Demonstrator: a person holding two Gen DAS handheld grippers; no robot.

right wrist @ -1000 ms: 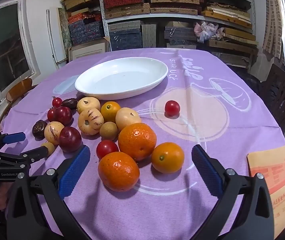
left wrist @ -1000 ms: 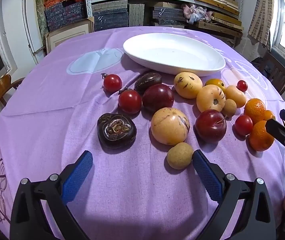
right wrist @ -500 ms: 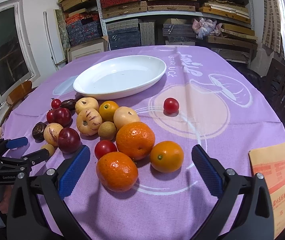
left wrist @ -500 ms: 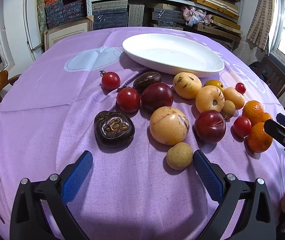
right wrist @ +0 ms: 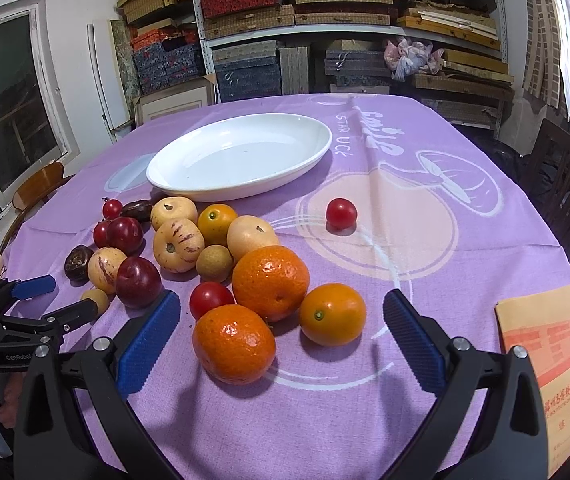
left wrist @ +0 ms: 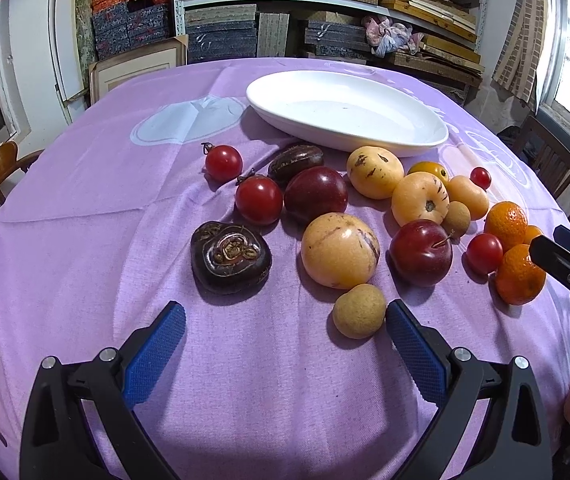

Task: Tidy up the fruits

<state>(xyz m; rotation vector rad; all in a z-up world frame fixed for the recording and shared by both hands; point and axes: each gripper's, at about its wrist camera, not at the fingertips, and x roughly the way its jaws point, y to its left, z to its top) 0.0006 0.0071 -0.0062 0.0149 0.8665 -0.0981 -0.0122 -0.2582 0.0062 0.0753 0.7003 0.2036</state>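
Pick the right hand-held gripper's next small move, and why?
Probably ease the right hand-held gripper forward and down around the nearest orange: its jaws are open and empty, that fruit sits between the fingers, and the white plate holds nothing.

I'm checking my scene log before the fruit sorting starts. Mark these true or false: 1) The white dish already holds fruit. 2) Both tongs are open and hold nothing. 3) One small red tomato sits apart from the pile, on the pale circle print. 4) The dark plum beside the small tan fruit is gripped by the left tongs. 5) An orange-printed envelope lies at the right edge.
1) False: the white dish is empty.
2) True: left tongs and right tongs are both open, nothing gripped.
3) True: the small red tomato sits alone.
4) False: the dark plum lies free on the cloth.
5) True: the envelope is there.
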